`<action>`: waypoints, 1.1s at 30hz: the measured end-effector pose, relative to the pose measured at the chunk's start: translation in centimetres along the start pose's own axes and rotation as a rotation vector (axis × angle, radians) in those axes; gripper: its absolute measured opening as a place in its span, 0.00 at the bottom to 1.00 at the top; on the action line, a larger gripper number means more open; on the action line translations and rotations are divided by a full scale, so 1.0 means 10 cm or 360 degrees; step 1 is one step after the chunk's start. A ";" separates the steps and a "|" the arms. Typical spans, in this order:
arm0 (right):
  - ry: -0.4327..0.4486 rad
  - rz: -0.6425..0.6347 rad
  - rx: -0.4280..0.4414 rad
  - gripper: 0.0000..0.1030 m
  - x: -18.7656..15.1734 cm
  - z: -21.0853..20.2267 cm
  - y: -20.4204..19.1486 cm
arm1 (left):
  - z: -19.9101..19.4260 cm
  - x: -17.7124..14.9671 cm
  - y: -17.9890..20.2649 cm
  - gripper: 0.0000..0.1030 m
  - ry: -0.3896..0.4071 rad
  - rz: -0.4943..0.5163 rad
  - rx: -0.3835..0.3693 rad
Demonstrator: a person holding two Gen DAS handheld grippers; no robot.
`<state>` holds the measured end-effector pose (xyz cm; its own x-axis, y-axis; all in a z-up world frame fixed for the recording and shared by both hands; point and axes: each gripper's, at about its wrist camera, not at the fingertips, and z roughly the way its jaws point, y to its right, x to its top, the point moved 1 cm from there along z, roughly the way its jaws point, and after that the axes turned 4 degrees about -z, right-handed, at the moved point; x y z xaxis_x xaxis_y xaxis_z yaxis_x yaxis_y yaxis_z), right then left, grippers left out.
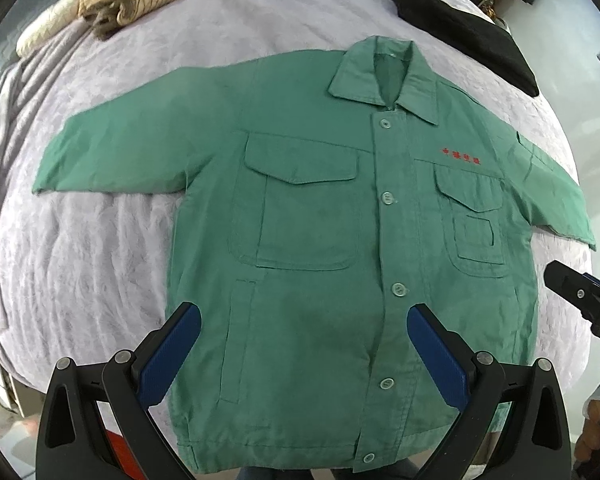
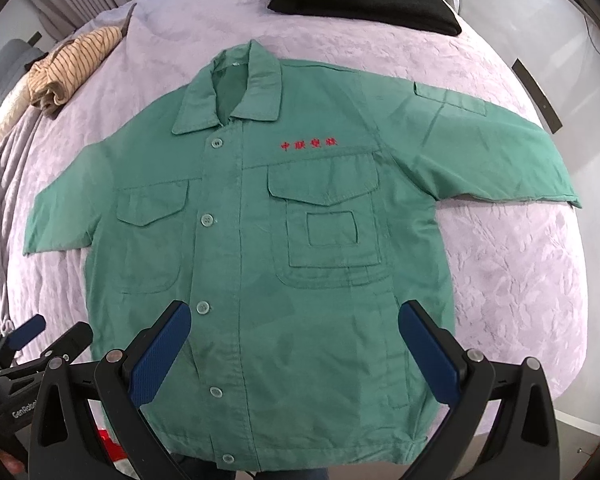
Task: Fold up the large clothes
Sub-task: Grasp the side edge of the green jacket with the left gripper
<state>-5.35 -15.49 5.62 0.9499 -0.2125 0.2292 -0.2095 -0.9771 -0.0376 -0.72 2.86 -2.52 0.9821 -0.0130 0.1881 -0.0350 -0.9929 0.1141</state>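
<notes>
Underneath everything lies a pale lilac bedspread point(image 1: 120, 240) with a crinkled texture, filling a bed in a dim room whose edges blur at the fisheye rim. One green work jacket point(image 1: 320, 220) is spread flat on it, front up, buttoned, both sleeves out sideways, with red embroidered characters on the chest that are too small to read. Five buttons show in the left view — the hem dips out of frame below. Two other garments sit beyond the collar: a striped tan one point(image 2: 72, 68), bunched, and a black one point(image 2: 360, 0), apparently folded. Both grippers hover over the lower jacket, left gripper point(image 1: 304, 356) and right gripper point(image 2: 296, 352) each spread wide, gripping nothing.
</notes>
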 end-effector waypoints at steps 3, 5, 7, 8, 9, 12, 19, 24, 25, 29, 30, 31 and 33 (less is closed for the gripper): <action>-0.0032 0.0048 0.0048 1.00 0.00 0.09 -0.04 | 0.11 0.01 -0.14 1.00 -0.0017 -0.0027 -0.0011; -0.0073 0.0055 0.0073 1.00 0.00 0.17 -0.11 | 0.19 0.02 -0.26 1.00 -0.0024 -0.0042 -0.0015; -0.0084 0.0036 0.0065 1.00 -0.01 0.23 -0.20 | 0.30 0.06 -0.42 1.00 -0.0028 -0.0073 -0.0028; -0.0087 0.0022 0.0061 1.00 -0.02 0.26 -0.26 | 0.36 0.09 -0.53 1.00 -0.0032 -0.0102 -0.0042; -0.0095 0.0003 0.0069 1.00 -0.03 0.31 -0.34 | 0.42 0.12 -0.65 1.00 -0.0034 -0.0141 -0.0059; -0.0125 -0.0042 0.0114 1.00 -0.07 0.45 -0.56 | 0.61 0.23 -1.09 1.00 -0.0033 -0.0276 -0.0045; -0.0206 -0.0208 0.0177 1.00 -0.21 0.83 -1.21 | 1.02 0.63 -2.37 1.00 0.0112 -0.0602 0.0080; -0.0245 -0.0273 0.0241 1.00 -0.29 1.12 -1.51 | 1.32 0.95 -3.28 1.00 0.0229 -0.0866 0.0078; -0.0239 -0.0275 0.0263 1.00 -0.30 1.16 -1.56 | 1.39 1.00 -3.41 1.00 0.0239 -0.0899 0.0061; -0.0197 -0.0313 0.0308 1.00 -0.33 1.22 -1.69 | 1.56 1.21 -3.78 1.00 0.0316 -0.1013 -0.0013; -0.0185 -0.0318 0.0315 1.00 -0.32 1.22 -1.71 | 1.54 1.26 -3.83 1.00 0.0355 -0.1027 -0.0027; -0.0175 -0.0320 0.0327 1.00 -0.32 1.23 -1.73 | 1.52 1.27 -3.84 0.96 0.0387 -0.1034 -0.0030; -0.0163 -0.0309 0.0363 1.00 -0.32 1.24 -1.76 | 1.44 1.29 -3.87 0.54 0.0453 -0.1040 -0.0001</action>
<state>-1.85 2.20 -6.48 0.9879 -0.0104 0.1545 0.0246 -0.9746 -0.2226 16.02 39.38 -18.58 0.7158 0.6163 0.3283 0.5442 -0.7870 0.2907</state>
